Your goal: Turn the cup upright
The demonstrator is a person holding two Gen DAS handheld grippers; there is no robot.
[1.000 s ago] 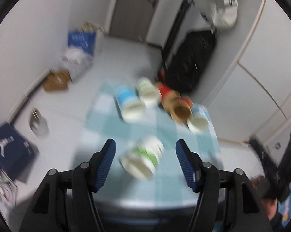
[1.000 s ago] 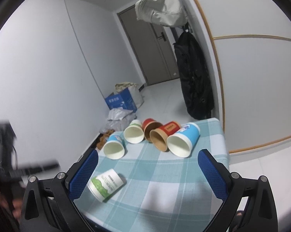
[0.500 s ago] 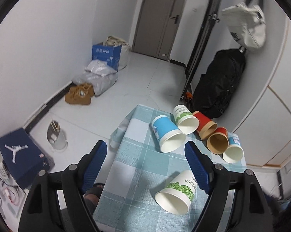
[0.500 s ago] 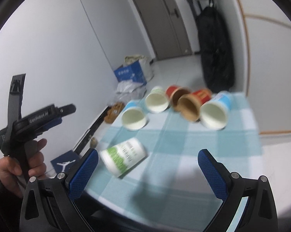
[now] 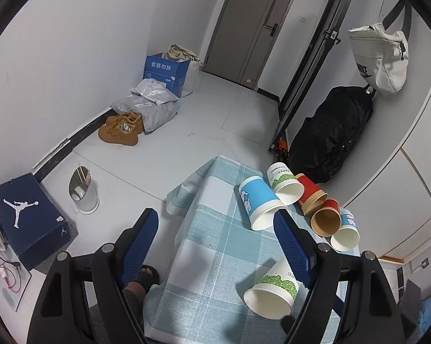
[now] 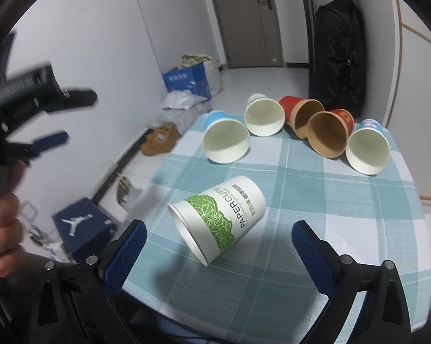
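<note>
right wrist view: the right gripper [image 6: 217, 248] sits low over the near edge of the table [image 6: 315, 263], jaws spread wide and empty, with the green-leaf paper cup [image 6: 221, 220] lying on its side just ahead of and between the blue pads. its mouth points toward the near left corner, its base toward the middle of the checked cloth, and nothing touches it. i judge this to be the approach step, with the grasp not yet made. the next move calls for bringing the pads down on either side of the cup wall and closing lightly, since thin paper should crush easily, then swinging the mouth up and setting the base flat on the cloth. the cup lies close to the table edge, so a nudge could roll it off

from the left wrist view, the left gripper [image 5: 215, 248] is also released and holds nothing, hanging over the table's left edge with the same cup [image 5: 272, 289] beside its right pad, partly hidden by it

farther back, five more cups lie tipped in a row: a blue cup [image 6: 225, 140], a second green cup [image 6: 264, 116], a red cup [image 6: 301, 113], another red cup [image 6: 328, 134] and a second blue cup [image 6: 367, 149], mouths facing the right wrist camera

beyond the table stand a black backpack [image 6: 338, 57] and a grey door [image 6: 244, 14]
</note>
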